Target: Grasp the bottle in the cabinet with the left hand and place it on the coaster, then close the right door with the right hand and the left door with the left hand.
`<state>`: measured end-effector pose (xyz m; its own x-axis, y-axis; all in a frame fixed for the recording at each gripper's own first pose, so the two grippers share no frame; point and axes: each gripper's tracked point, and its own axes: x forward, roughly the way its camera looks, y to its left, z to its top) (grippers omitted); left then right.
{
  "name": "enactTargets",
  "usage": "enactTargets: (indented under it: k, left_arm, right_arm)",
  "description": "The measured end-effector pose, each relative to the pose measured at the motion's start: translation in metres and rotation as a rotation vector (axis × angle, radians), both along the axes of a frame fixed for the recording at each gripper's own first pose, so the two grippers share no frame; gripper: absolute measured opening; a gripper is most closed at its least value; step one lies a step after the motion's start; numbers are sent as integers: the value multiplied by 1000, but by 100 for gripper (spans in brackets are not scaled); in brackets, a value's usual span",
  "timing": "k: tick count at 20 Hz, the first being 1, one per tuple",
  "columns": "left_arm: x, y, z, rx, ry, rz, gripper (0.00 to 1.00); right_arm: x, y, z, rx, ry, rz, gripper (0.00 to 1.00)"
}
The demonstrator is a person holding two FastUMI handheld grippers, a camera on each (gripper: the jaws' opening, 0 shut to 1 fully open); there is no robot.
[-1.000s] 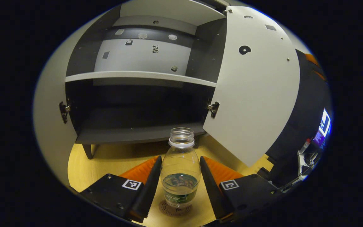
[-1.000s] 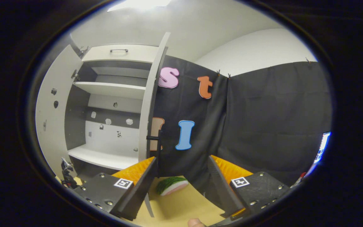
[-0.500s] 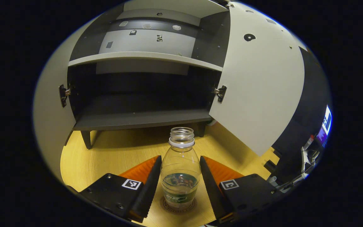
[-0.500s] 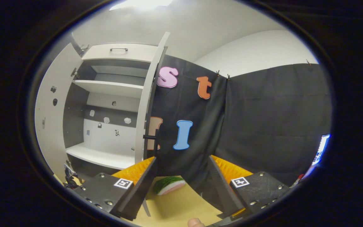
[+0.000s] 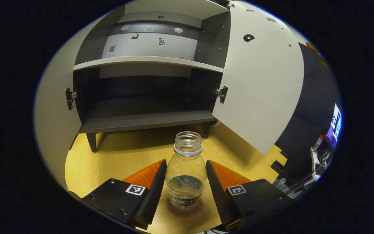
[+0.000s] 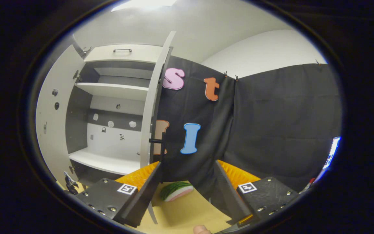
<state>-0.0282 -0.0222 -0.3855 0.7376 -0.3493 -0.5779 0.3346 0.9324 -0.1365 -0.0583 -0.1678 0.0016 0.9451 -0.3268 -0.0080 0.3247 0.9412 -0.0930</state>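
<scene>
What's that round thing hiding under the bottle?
A coaster on the wooden table. Its printed rim peeks out around the base of the bottle; the middle is covered. The left gripper straddles the bottle.

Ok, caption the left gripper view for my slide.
Left tongs bracket an uncapped bottle standing on its coaster, with the open cabinet behind.

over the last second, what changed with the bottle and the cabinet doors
The bottle has come down onto the coaster: more of the coaster's ring shows around its base now. The left tool still brackets the bottle; whether it has let go is unclear. The right tool stays open and barely shifted. The left door and right door stay open.
</scene>
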Motion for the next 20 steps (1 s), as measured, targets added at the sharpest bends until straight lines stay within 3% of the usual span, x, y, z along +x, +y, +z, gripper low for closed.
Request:
enactTargets:
  k: [9,20]
  left_arm:
    - [-25,5,4,18,13,14,77]
    - [-35,-6,7,15,42,4,83]
  right_arm:
    - [7,7,-3,12,-2,25,98]
    - [5,1,-13,20,16,18,98]
